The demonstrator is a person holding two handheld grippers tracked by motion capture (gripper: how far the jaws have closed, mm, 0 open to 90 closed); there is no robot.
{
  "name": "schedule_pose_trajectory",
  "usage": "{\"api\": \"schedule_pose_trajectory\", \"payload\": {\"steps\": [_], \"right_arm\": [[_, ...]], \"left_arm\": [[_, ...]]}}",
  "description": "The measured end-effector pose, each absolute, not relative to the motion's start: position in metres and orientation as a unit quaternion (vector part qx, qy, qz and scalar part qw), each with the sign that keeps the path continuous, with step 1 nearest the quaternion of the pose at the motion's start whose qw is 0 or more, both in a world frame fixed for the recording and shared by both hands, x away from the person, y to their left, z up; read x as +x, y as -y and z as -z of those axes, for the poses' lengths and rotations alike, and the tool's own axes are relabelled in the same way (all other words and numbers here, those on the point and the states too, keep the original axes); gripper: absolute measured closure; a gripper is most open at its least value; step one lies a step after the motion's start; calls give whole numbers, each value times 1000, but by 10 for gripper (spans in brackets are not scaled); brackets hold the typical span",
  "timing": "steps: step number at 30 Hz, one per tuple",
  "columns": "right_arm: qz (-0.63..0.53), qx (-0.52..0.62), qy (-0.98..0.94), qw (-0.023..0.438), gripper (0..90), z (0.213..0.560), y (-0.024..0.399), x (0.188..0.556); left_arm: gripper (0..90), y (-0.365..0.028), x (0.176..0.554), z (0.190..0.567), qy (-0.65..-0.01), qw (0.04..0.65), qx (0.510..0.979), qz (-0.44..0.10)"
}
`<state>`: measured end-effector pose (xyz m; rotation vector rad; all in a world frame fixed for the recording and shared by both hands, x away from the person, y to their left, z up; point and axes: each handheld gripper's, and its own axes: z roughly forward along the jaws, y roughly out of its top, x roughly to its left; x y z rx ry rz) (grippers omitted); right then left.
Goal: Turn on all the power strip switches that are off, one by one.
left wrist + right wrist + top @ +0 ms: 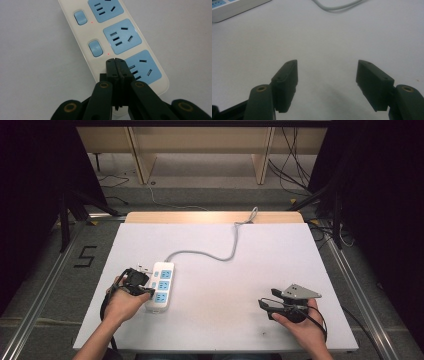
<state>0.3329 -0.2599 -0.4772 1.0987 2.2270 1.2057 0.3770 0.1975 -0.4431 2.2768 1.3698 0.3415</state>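
Lying on the white counter at the lower left of the high view is a white power strip with 3 blue sockets in a row, its long axis running toward the top of the frame. A grey cord leaves its far end, curves right across the counter and goes off the far edge at top centre.

The left gripper sits at the strip's left side, near its lower end, held in the left hand. In the left gripper view its jaws are pressed together with no gap between them and nothing held; their tips are over the strip's white face, just left of the nearest socket and just below the lower of 2 blue switches. Whether the tips touch the strip cannot be told. A small red light glows beside each switch.

The right gripper is at the lower right of the high view, well apart from the strip, held in the right hand, with a grey plate on top. In the right gripper view its jaws stand wide apart over bare counter, holding nothing; the strip's corner shows at upper left and the cord at top centre.
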Motion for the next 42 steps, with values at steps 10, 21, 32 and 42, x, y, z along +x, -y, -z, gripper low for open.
{"api": "schedule_pose_trajectory", "payload": {"steps": [10, 21, 32, 42], "right_arm": [[-430, 391, -791, 190, 349, 477, 260, 332], [-429, 391, -792, 189, 349, 477, 259, 332], [-430, 391, -792, 189, 349, 477, 261, 332], [-432, 391, -790, 190, 349, 477, 261, 332]], "left_arm": [[900, -198, 378, 444, -499, 222, 829, -118], [900, -198, 379, 445, -498, 221, 830, -118], [899, -203, 379, 447, -492, 245, 829, -106], [896, -202, 377, 447, -469, 255, 837, -122]]}}
